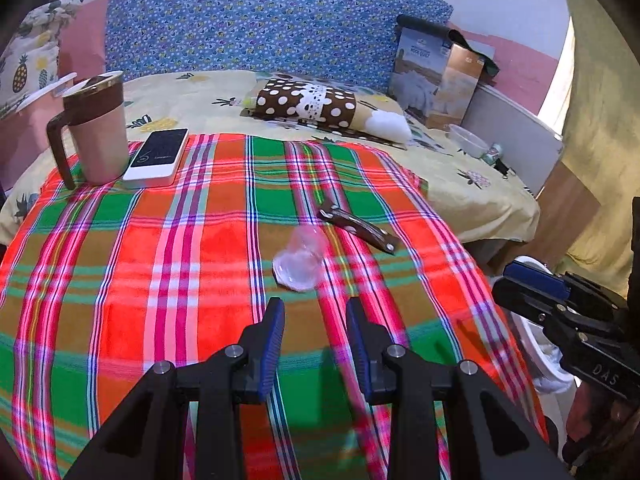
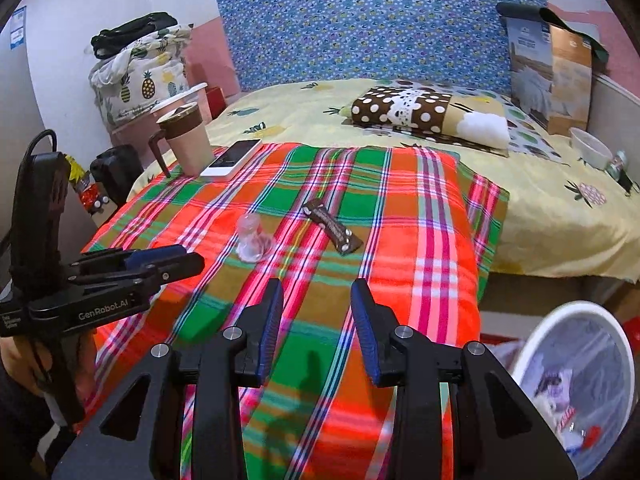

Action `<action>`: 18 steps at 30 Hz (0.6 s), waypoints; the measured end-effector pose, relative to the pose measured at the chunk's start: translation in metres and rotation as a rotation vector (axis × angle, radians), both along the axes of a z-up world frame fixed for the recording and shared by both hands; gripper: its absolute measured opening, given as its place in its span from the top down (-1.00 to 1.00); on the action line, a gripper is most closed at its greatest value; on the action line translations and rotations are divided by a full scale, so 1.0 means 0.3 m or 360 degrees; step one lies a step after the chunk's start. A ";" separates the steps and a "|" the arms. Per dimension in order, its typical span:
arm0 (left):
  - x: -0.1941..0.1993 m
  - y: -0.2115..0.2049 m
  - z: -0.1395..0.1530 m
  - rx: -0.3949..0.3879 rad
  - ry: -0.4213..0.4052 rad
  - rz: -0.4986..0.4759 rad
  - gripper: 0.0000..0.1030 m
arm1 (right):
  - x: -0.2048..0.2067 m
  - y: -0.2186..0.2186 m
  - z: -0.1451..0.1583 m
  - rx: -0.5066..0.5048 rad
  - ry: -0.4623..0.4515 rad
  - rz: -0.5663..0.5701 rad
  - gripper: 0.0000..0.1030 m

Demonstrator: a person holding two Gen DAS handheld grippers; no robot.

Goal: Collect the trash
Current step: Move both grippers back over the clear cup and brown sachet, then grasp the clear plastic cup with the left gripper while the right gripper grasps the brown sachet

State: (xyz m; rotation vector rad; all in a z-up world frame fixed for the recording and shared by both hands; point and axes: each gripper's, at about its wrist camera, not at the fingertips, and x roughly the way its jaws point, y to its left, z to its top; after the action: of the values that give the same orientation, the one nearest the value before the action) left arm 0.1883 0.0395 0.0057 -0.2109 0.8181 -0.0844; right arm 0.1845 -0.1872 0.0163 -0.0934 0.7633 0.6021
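Note:
A clear crumpled plastic cup [image 1: 301, 261] lies on its side on the plaid cloth [image 1: 140, 264], just ahead of my open, empty left gripper [image 1: 315, 314]. A brown snack wrapper [image 1: 358, 229] lies beyond it to the right. In the right wrist view the cup [image 2: 253, 239] and wrapper [image 2: 333, 227] lie ahead of my open, empty right gripper [image 2: 317, 300]. A white trash bin [image 2: 576, 380] lined with a bag and holding some trash stands on the floor at lower right. The left gripper [image 2: 176, 258] shows from the side at left; the right gripper [image 1: 520, 280] shows at the right edge.
A lidded mug [image 1: 94, 128] and a phone [image 1: 158, 156] sit at the cloth's far left corner. A polka-dot pillow [image 1: 320, 106], a box [image 1: 438, 76] and a small bowl [image 1: 468, 140] lie on the yellow bedsheet behind. The bed's edge drops at the right.

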 end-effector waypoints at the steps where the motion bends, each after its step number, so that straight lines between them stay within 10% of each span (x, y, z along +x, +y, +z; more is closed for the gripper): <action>1: 0.026 0.001 -0.009 0.0006 0.0016 0.0006 0.37 | 0.014 0.004 -0.008 -0.0007 0.0005 0.0000 0.27; 5: 0.090 -0.004 -0.036 0.0011 0.0025 0.0008 0.10 | 0.065 0.020 -0.026 -0.0033 0.0029 0.0022 0.26; 18: 0.237 0.009 -0.130 0.0031 0.0074 0.0072 0.16 | 0.183 0.054 -0.095 -0.0102 0.0113 0.0085 0.26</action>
State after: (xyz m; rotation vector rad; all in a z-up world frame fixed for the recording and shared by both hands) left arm 0.2594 0.0421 -0.0332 -0.2138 0.8595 -0.0289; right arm 0.2394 -0.1711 -0.0123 -0.1527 0.8514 0.6345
